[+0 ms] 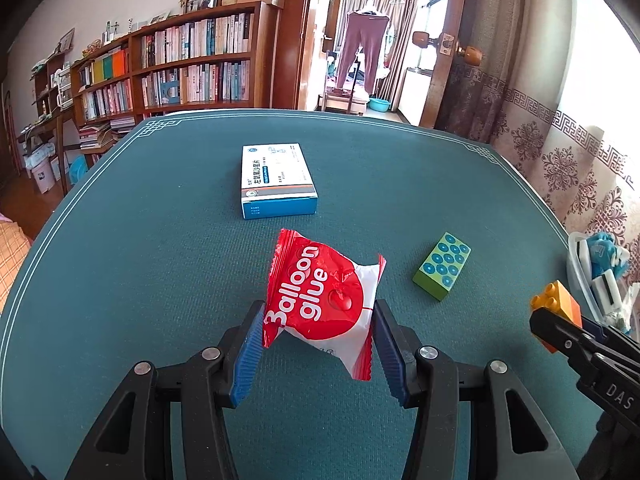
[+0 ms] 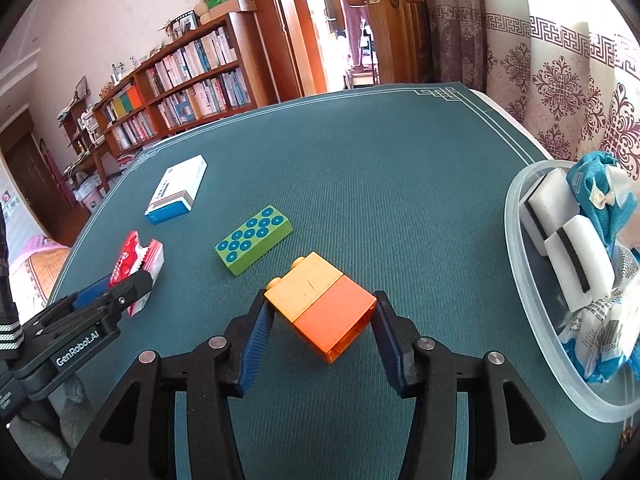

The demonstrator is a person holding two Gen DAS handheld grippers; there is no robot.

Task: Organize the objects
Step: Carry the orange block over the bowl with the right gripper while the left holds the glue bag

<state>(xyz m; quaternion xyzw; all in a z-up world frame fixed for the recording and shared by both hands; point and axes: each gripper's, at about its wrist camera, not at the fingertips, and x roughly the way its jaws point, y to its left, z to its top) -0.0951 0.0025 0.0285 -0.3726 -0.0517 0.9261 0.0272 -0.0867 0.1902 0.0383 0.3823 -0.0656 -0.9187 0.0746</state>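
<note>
Two sets of tongs over teal bench [image 2: 400, 168] — left tongs [image 1: 318, 340] clenched on Balloon glue packet [image 1: 320, 300], right tongs [image 2: 320, 332] clamped on orange-yellow brick [image 2: 324, 304]; green block [image 2: 254, 239], medicine box [image 2: 178, 190] lying between; plastic tub [image 2: 516, 240] at right.

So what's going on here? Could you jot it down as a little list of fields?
surface: green table mat
left gripper: shut on red Balloon glue packet
right gripper: shut on orange toy brick
loose on mat: green dotted block; blue and white box
clear bin: at right, holds white sponges and blue cloth
</note>
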